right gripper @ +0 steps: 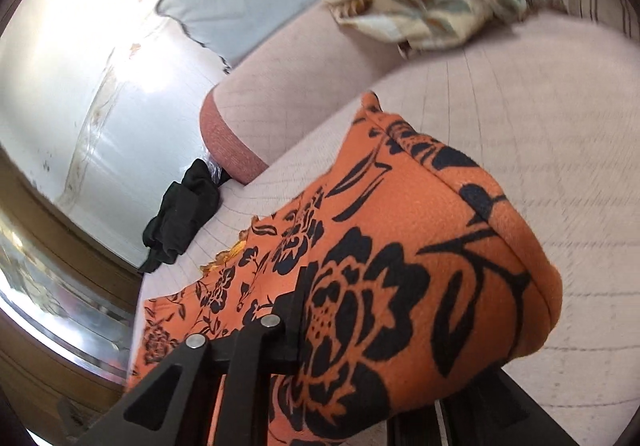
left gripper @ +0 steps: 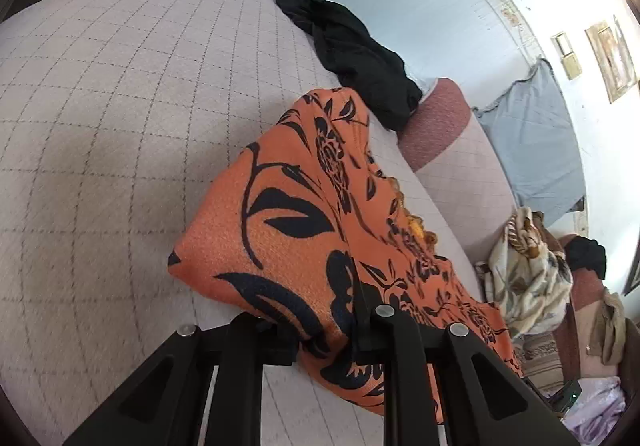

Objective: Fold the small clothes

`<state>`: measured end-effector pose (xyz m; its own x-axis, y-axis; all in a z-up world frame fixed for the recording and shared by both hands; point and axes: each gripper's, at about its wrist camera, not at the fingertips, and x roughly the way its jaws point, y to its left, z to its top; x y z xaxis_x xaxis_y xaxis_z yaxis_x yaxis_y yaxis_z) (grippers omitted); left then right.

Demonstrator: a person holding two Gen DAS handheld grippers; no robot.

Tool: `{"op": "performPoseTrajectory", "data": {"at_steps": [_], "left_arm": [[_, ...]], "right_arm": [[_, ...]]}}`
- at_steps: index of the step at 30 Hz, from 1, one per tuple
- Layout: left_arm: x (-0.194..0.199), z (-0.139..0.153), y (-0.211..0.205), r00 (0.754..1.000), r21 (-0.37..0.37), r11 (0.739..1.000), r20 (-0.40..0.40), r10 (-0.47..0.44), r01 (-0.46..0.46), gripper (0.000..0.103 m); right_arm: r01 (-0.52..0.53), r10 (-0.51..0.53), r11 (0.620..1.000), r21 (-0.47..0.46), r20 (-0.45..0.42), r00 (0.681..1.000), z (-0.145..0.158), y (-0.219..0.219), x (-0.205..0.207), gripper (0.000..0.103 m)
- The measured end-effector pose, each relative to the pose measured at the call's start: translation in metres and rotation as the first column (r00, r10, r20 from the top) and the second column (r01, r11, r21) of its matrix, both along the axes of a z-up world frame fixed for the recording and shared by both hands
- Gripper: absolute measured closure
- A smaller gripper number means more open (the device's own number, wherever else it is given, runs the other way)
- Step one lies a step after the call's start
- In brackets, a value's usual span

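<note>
1. The step in hand looks like a fold in mid-carry: both grippers hold the orange floral garment (left gripper: 304, 230) and part of it is raised off the quilted sofa seat (left gripper: 100, 126), while the rest trails down onto the seat.

2. The left gripper (left gripper: 324, 330) has its fingers clenched on a bunched edge of the garment; cloth is pinched between them and drapes away over the seat toward the right armrest.

3. The right gripper (right gripper: 296, 326) is likewise clamped on the garment's edge. In the right wrist view the cloth curls over in a rounded fold above the seat, hiding one finger.

4. The garment lies near the seat's right end, just short of the pink bolster (left gripper: 440, 118) at the seat's back corner.

5. My judgement is that the next move calls for carrying the held edge across and laying it flat on the part resting on the seat, keeping both corners level so the fold lands square, then opening the fingers.

6. A black garment (left gripper: 352, 46) lies crumpled along the seat's back edge, well apart from the fold. A cream patterned cloth (left gripper: 524, 270) is heaped beyond the armrest.

7. No basket, bin or other container shows in either view.
</note>
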<state>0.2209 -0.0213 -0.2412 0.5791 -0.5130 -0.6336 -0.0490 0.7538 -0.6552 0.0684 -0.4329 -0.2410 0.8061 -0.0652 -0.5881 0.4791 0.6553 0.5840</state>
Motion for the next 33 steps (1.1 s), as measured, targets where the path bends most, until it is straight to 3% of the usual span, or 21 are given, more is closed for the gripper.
{"op": "performPoseTrajectory", "data": {"at_steps": [8, 13, 15, 18, 21, 24, 29, 33], "left_arm": [[-0.038, 0.006, 0.009, 0.999, -0.006, 0.999, -0.023, -0.043, 0.043, 0.085], [-0.057, 0.0, 0.006, 0.997, 0.069, 0.995, -0.028, -0.072, 0.074, 0.084], [-0.054, -0.017, 0.01, 0.994, 0.051, 0.997, -0.097, -0.052, 0.057, 0.082], [-0.048, -0.025, 0.019, 0.99, -0.009, 0.999, -0.136, -0.032, 0.031, 0.078], [-0.045, -0.022, 0.028, 0.989, -0.034, 0.999, -0.146, -0.019, 0.014, 0.077], [-0.044, -0.02, 0.046, 0.987, -0.073, 0.997, -0.159, 0.019, -0.031, 0.074], [-0.045, -0.018, 0.052, 0.99, -0.069, 0.997, -0.142, 0.025, -0.035, 0.074], [-0.044, -0.013, 0.046, 0.994, -0.044, 0.999, -0.11, 0.019, -0.024, 0.079]], "right_arm": [[0.011, -0.011, 0.997, -0.081, -0.005, 1.0, 0.023, 0.009, -0.027, 0.089], [0.003, -0.006, 0.999, -0.054, -0.046, 0.999, 0.019, 0.003, -0.053, 0.089], [-0.024, 0.022, 1.0, -0.015, -0.121, 0.992, 0.006, 0.0, -0.053, 0.088], [-0.004, 0.042, 0.989, 0.146, -0.259, 0.965, -0.029, -0.012, -0.052, 0.084], [0.036, 0.041, 0.966, 0.255, -0.29, 0.956, -0.038, -0.021, -0.065, 0.072], [-0.011, 0.076, 0.977, 0.212, -0.304, 0.95, -0.02, -0.016, -0.082, 0.069], [-0.126, 0.145, 0.989, 0.079, -0.333, 0.932, 0.016, 0.007, -0.101, 0.067], [-0.278, 0.275, 0.96, 0.023, -0.234, 0.933, 0.044, 0.049, -0.075, 0.068]]}}
